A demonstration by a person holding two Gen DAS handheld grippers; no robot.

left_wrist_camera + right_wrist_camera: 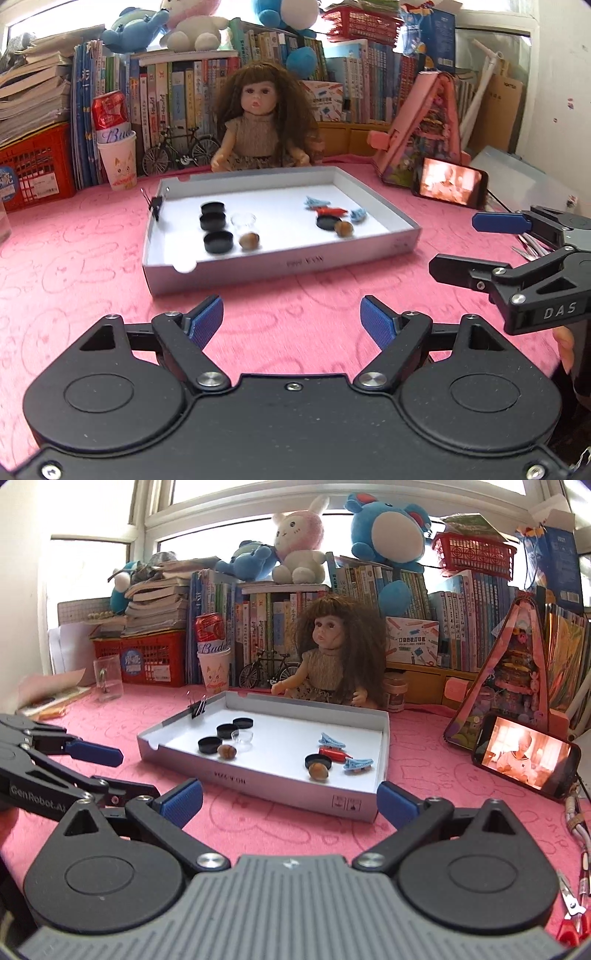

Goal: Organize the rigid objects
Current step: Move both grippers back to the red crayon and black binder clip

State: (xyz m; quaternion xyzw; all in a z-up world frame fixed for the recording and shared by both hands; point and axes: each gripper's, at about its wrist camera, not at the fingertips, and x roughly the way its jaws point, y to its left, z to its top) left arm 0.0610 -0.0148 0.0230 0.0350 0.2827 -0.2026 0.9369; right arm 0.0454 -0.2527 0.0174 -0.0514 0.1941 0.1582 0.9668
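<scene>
Grippers, left gripper (291, 319) and right gripper (290, 799), are both spread wide and empty; your tray (258, 779) lies straight ahead, nearer your right.

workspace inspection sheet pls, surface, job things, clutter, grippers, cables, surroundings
surface: pink cloth under a shallow white box tray.
job's things: in the tray, black caps, a clear cup, two nuts, blue clips, a red piece; binder clip on its rim.
clutter: phone, doll, scissors.
grippers: left gripper and right gripper open, empty.
cables: one by the phone.
surroundings: books, plush toys.
</scene>
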